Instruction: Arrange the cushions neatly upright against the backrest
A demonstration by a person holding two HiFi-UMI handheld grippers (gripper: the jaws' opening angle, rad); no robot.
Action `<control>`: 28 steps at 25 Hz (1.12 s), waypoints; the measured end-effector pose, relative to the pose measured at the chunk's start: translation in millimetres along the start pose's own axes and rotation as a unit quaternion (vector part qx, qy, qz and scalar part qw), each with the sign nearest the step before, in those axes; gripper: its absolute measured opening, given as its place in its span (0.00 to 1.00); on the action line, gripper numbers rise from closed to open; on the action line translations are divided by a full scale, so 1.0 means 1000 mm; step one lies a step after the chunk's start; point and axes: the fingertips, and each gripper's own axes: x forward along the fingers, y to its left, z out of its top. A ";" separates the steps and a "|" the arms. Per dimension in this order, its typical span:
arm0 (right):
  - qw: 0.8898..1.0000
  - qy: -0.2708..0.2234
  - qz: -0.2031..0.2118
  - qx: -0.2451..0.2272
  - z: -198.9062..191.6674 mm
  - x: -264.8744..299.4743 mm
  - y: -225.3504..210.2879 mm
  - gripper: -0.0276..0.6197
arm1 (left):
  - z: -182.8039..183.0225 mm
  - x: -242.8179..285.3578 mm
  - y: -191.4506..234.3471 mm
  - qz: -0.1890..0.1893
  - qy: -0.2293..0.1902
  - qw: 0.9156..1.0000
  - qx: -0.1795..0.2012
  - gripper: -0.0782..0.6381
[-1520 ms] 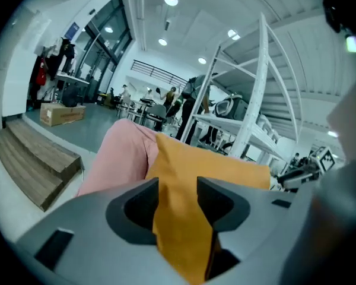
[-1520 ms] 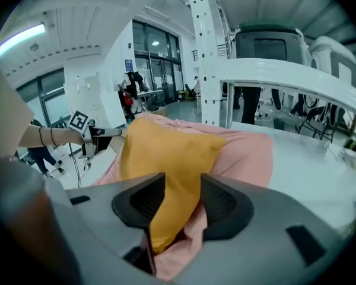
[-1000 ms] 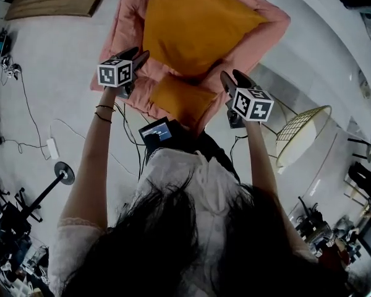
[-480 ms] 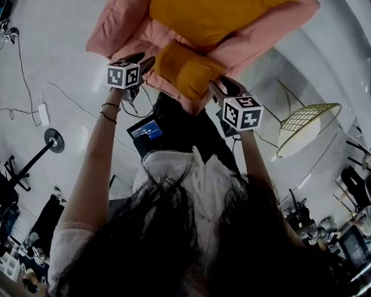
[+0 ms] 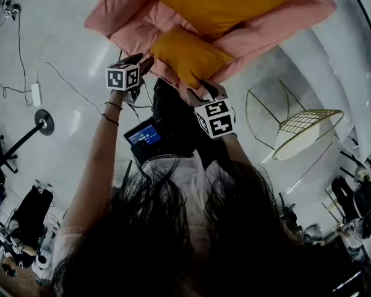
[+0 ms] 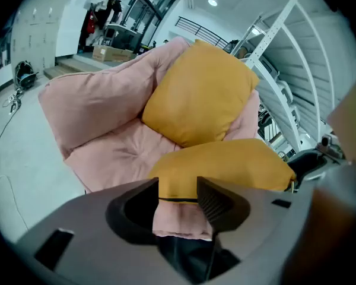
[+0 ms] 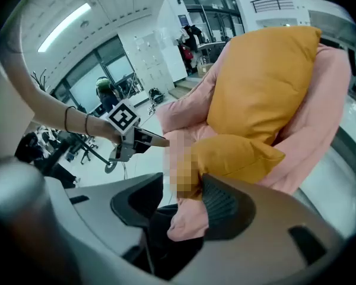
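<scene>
Large cushion (image 6: pixel 199 94): stood upright against the backrest of the pink chair (image 6: pixel 101 105); judged already in place.
Small cushion (image 5: pixel 188 54): laid flat at the seat's front edge, below the large cushion; judged the piece left to be raised.
Left gripper (image 6: pixel 178 189): jaws held apart, nothing clamped; aimed at the small cushion's near seam on its left side.
Right gripper (image 7: pixel 184 198): jaws just opened wider, nothing pressed between them; lined up on the small cushion's right corner.
Paired placement: one gripper is set at each side, presumably so the soft cushion can be lifted without sagging.
</scene>
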 end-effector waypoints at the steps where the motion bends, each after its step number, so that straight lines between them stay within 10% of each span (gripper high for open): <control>1: 1.000 -0.002 -0.013 -0.007 0.001 0.008 -0.006 0.34 | -0.004 0.001 0.002 0.004 -0.004 1.000 -0.006 0.38; 7: 0.999 -0.020 -0.049 -0.011 0.010 0.019 -0.041 0.26 | -0.034 -0.002 -0.004 0.018 -0.003 1.000 -0.019 0.38; 28: 0.975 -0.080 -0.025 0.208 0.048 -0.013 -0.087 0.21 | -0.021 0.061 0.050 0.035 0.085 0.984 0.150 0.38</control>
